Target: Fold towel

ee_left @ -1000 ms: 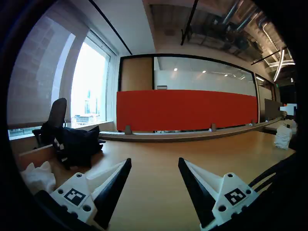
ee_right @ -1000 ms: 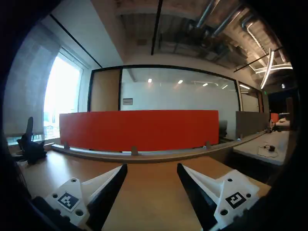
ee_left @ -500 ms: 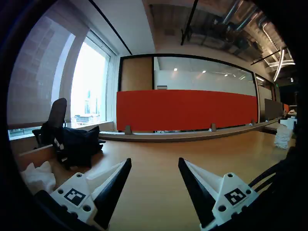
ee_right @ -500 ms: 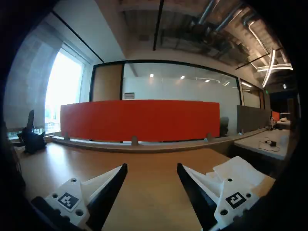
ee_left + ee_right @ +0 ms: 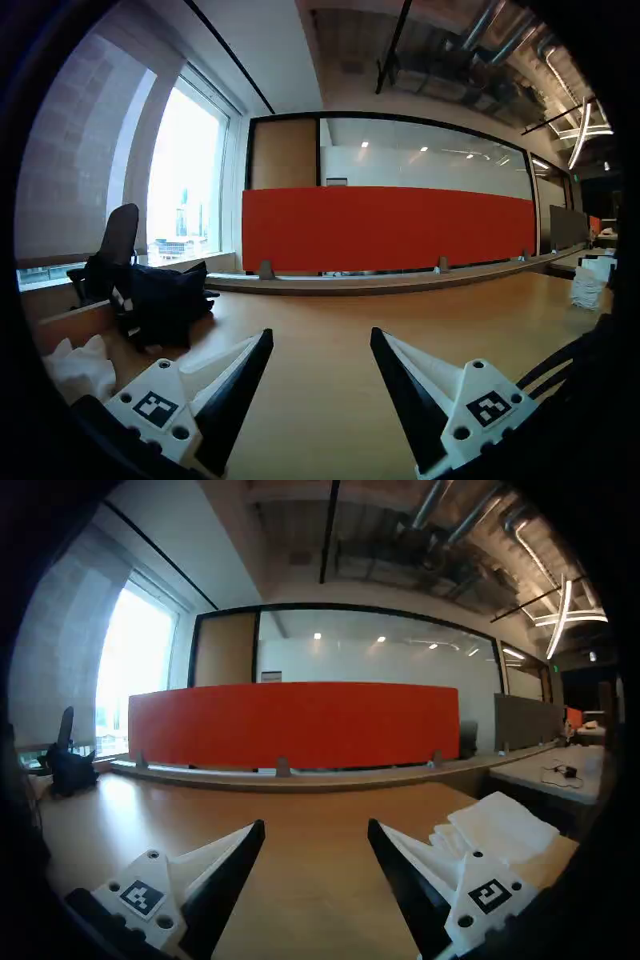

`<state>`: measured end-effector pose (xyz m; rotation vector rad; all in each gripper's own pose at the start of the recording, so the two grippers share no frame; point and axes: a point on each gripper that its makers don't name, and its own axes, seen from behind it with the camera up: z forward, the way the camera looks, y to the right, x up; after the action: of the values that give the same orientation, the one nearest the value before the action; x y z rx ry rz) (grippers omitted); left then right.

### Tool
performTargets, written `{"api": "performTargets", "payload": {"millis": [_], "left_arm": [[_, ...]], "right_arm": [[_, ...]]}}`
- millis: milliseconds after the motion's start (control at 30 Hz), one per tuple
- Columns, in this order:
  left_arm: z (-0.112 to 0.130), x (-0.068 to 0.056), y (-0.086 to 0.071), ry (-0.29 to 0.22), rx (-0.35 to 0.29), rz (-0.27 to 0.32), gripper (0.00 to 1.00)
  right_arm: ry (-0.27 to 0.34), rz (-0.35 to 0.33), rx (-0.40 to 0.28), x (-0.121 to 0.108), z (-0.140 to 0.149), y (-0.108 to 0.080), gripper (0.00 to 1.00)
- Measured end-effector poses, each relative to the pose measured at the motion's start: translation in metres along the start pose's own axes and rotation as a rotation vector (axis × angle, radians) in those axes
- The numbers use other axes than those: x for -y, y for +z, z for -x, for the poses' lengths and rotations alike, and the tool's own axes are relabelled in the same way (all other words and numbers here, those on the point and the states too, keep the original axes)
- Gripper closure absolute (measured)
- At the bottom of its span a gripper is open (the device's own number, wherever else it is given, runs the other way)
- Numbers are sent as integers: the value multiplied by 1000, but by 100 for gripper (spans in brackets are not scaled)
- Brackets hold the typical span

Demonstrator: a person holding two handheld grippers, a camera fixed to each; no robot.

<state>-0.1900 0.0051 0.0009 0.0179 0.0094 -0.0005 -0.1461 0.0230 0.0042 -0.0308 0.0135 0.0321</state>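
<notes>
White folded towel stack (image 5: 500, 828) sits on tan wooden desk (image 5: 200, 816) just right of right gripper (image 5: 314, 824), it and left gripper (image 5: 321, 330) both wide open, empty, so careless pinch could grab several layers at once.

open office, daylit. up front a long wooden desk (image 5: 320, 320), closed off along its far edge by a red divider (image 5: 384, 228). behind that a glass wall (image 5: 424, 156) in a black frame, with a wooden panel (image 5: 284, 152) at its left end and small spots glowing beyond. to the left a tall window (image 5: 188, 192), very bright, beside a grey wall (image 5: 72, 176); below it a dark chair (image 5: 120, 232), and a black bag (image 5: 160, 300) on the desk. overhead a white ceiling (image 5: 248, 40), then bare pipes (image 5: 480, 40) and crossed strip lights (image 5: 580, 128). farther right, in the right gripper view, a grey divider (image 5: 524, 724) and a white desk (image 5: 584, 788) with a black cable (image 5: 562, 773).
</notes>
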Motion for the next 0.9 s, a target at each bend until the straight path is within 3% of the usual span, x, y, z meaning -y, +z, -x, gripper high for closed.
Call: {"api": "performTargets", "payload": {"millis": [300,900], "left_arm": [[0,0,0,0,0,0,10],[-1,0,0,0,0,0,10]], "right_arm": [[21,3,9,-3,13,0,0],[-15,-26,0,10,17,-3,0]]}}
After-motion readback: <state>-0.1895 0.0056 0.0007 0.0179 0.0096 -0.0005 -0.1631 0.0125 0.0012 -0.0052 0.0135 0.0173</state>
